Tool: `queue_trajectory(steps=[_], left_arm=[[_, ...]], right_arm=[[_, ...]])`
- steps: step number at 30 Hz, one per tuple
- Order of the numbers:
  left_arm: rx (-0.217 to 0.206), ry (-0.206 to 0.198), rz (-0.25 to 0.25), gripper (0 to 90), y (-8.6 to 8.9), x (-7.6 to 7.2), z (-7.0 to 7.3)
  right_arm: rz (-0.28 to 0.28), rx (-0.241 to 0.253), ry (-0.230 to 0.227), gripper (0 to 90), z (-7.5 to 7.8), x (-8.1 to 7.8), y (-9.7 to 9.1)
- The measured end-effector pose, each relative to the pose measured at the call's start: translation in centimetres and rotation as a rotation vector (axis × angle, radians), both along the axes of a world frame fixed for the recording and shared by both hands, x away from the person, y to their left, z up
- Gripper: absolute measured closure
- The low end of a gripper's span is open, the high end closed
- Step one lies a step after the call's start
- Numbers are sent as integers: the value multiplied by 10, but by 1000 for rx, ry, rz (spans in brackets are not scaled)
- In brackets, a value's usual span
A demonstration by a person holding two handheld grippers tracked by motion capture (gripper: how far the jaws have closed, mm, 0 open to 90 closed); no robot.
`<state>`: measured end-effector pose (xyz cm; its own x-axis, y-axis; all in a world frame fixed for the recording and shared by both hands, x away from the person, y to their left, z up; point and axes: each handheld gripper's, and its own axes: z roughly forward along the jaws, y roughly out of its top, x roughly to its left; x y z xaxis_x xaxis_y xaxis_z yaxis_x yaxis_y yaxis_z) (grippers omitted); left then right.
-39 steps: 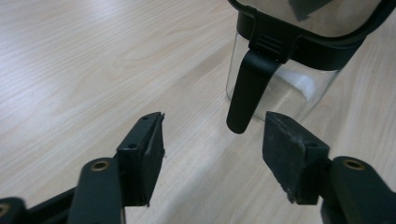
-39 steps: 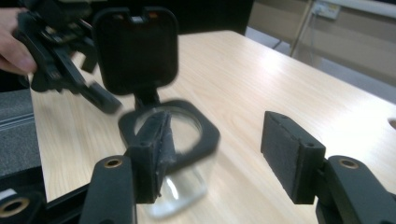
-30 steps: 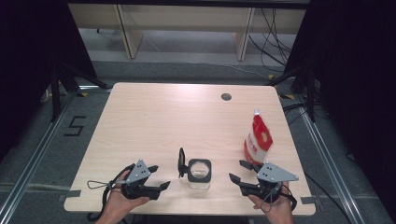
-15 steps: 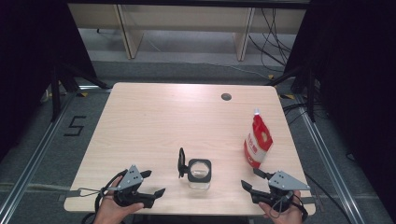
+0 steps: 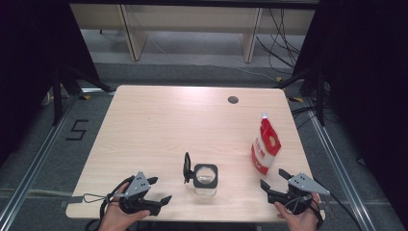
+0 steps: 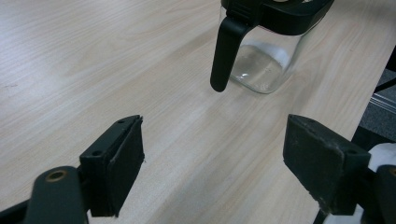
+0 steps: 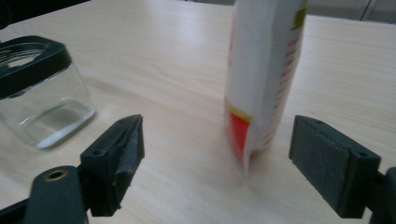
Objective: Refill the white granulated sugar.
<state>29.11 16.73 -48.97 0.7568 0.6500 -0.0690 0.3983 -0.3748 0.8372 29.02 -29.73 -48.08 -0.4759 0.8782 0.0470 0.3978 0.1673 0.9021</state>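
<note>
Red-and-white stand-up pouch (image 7: 261,79) stands on the pale wooden worktop (image 5: 168,125) just ahead of the right gripper (image 5: 275,179), whose fingers (image 7: 116,163), just opened, gape empty; its printing is unreadable. Left gripper (image 5: 159,190), fingers apart, faces the clear square black-rimmed jar (image 6: 268,46).

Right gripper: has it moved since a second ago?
Yes. The right gripper has drawn back toward the table's near edge, away from the red pouch; its jaws have just been opening, empty.

The light wood worktop (image 5: 159,125) stands on grey carpet floor (image 5: 192,72). Behind it are pale shelf legs (image 5: 126,29), black curtains (image 5: 33,53) and loose cables (image 5: 279,43).
</note>
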Motion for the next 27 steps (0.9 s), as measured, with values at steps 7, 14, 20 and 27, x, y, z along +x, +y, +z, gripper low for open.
queue_trajectory(steps=[7,14,20,27], left_arm=[[5,-1,-14,201,-2,-2,-3],[4,0,-1,203,0,-2,-3],[6,16,3,205,1,-1,-4],[15,7,0,205,3,0,-4]], right_arm=[[-35,-13,-49,173,0,14,4],[-70,-24,-64,180,-4,34,13],[-76,-78,-85,203,-12,57,21],[-91,-72,-136,164,-17,73,25]])
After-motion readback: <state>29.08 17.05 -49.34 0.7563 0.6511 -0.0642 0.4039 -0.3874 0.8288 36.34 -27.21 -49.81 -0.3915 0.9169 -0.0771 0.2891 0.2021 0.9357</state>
